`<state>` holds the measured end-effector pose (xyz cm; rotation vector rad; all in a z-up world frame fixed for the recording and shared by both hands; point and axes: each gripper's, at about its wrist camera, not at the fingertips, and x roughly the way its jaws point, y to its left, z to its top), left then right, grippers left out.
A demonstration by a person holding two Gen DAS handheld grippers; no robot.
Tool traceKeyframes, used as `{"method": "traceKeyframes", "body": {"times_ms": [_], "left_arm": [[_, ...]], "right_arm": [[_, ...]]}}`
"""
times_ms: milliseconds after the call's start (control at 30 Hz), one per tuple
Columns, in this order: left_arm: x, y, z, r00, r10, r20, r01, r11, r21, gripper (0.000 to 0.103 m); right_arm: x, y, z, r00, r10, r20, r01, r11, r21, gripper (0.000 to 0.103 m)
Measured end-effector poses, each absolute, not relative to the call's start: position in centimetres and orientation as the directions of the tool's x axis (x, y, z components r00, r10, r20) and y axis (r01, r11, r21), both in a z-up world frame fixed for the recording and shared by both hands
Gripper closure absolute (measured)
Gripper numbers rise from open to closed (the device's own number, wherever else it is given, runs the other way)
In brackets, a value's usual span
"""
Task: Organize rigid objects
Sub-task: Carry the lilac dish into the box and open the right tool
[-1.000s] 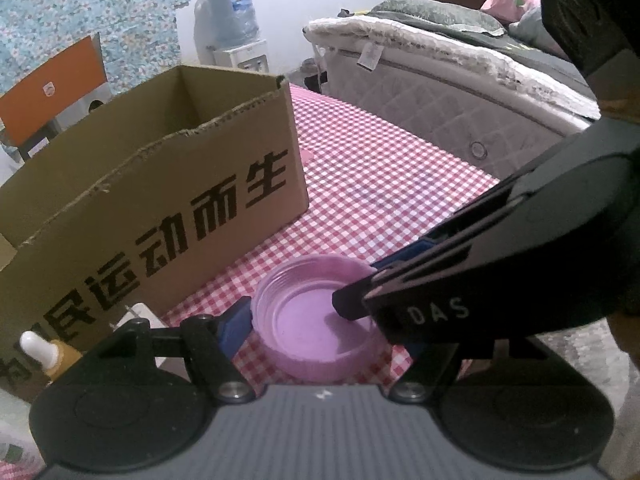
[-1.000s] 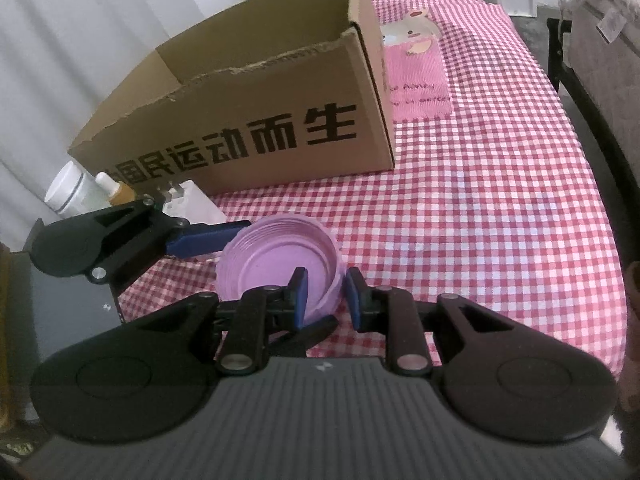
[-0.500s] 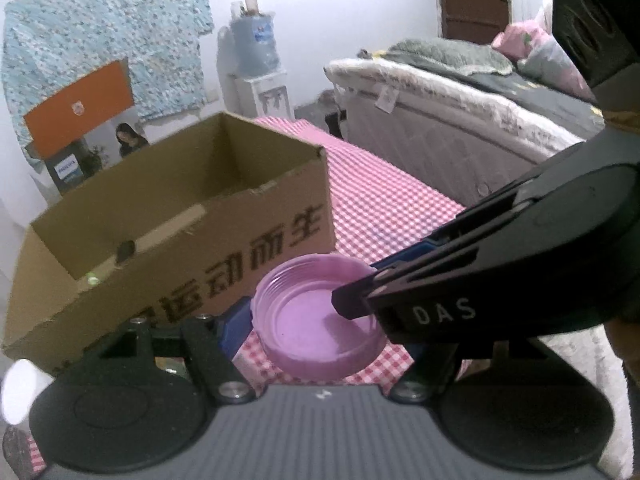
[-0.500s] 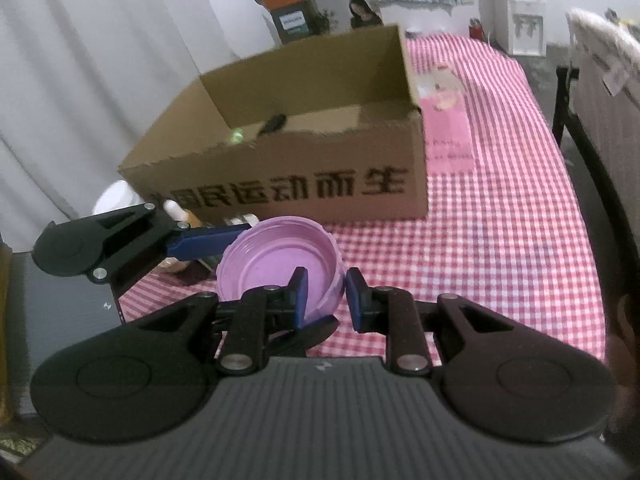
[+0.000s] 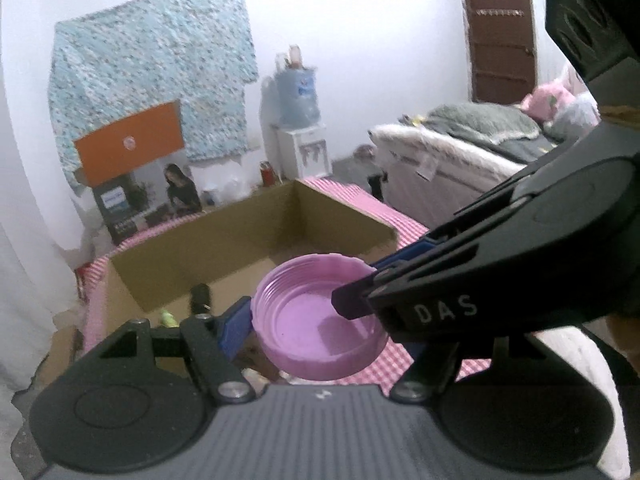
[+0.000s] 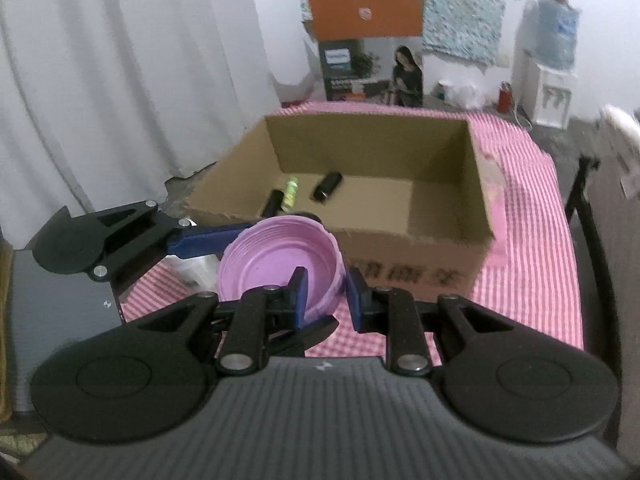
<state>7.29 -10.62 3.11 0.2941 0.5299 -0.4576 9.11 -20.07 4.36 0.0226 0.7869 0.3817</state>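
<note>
Where right view peers — box (image 6: 448, 216) contents

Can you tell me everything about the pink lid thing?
The pink lid is round, shiny plastic with ridged rings inside its low rim. It faces open side up, slightly tilted, in the air by the cardboard box's near wall. The right gripper pinches its rim; the left gripper's fingers press across its width.
</note>
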Motion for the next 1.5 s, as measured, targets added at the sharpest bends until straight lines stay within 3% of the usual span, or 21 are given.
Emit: {"method": "traceKeyframes", "body": {"times_ms": [267, 567, 967, 1233, 1500], "left_arm": [[10.8, -7.7, 6.8, 0.789, -0.31, -0.531, 0.455, 0.875, 0.166, 0.028], [20.9, -5.9, 8.0, 0.657, -0.308, -0.688, 0.483, 0.873, 0.07, 0.028], [33.3, -7.6, -0.8, 0.297, -0.313, -0.902, 0.465, 0.872, -0.15, 0.028], [37.7, -8.5, -5.4, 0.149, -0.32, -0.936, 0.414, 0.88, -0.235, 0.028], [39.7, -7.7, -7.9, 0.106, -0.257, -0.96, 0.388, 0.9, -0.198, 0.028]], "right_arm": [[12.9, -16.5, 8.8, 0.63, 0.39, -0.671, -0.416, 0.9, 0.133, 0.082], [23.1, -15.7, 10.3, 0.508, 0.451, -0.734, -0.412, 0.875, 0.253, 0.081], [34.4, -18.6, 0.8, 0.258, 0.465, -0.847, -0.251, 0.879, 0.406, 0.081], [37.6, -20.3, -4.2, 0.18, 0.44, -0.88, -0.182, 0.894, 0.41, 0.082], [40.6, -19.1, -7.7, 0.121, 0.425, -0.897, -0.188, 0.897, 0.4, 0.082]]}}
